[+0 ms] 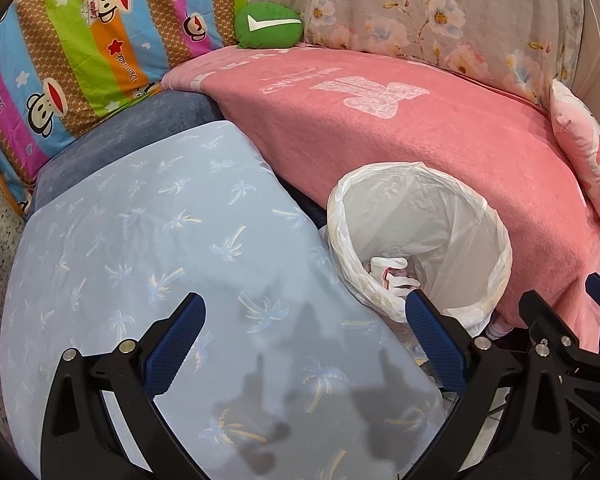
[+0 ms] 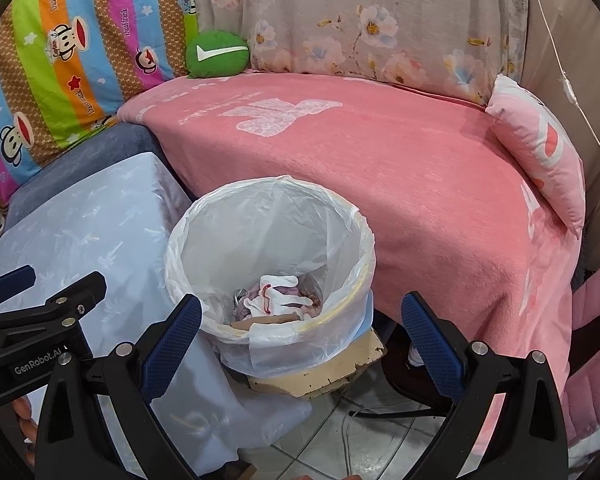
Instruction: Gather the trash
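Note:
A round bin lined with a white plastic bag [image 1: 440, 200] [image 2: 204, 240] stands between a light blue cushion and a pink blanket. Crumpled white and pink trash [image 2: 284, 300] [image 1: 388, 274] lies at its bottom, with a brown cardboard piece beside it. My left gripper [image 1: 306, 316] hangs open over the blue cushion, left of the bin, nothing between its fingers. My right gripper [image 2: 300, 314] is open too, its blue pads flanking the bin's near rim from above. The right gripper's tip shows at the right edge of the left wrist view, and the left gripper [image 2: 32, 292] appears at the left of the right wrist view.
The light blue palm-print cushion [image 1: 160, 248] lies left of the bin; the pink blanket [image 2: 420, 168] covers a seat to its right. A green round pillow [image 1: 269, 25], a striped cartoon quilt [image 1: 92, 40] and a pink pillow [image 2: 540, 152] sit behind. The bin rests on a beige board [image 2: 328, 372] above tiled floor.

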The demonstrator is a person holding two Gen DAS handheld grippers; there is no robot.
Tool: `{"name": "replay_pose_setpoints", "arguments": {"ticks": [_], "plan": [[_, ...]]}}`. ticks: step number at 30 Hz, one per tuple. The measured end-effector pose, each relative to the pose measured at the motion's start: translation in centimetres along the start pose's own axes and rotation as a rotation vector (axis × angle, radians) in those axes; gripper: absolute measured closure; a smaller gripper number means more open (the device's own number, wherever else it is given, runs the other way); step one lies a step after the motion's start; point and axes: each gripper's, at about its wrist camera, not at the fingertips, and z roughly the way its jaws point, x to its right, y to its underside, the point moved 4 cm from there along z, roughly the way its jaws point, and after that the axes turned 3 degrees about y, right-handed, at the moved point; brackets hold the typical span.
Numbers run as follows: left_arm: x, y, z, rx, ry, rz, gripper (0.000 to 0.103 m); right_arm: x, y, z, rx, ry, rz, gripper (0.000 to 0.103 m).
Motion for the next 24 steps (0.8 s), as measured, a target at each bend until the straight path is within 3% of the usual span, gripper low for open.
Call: {"name": "replay_pose_setpoints", "arguments": {"ticks": [24], "plan": [[0.16,0.6,0.51,-0.026,-0.002,-0.003,0.007,0.37,0.43,0.45,-0.007,0.002,0.007,0.004]]}}
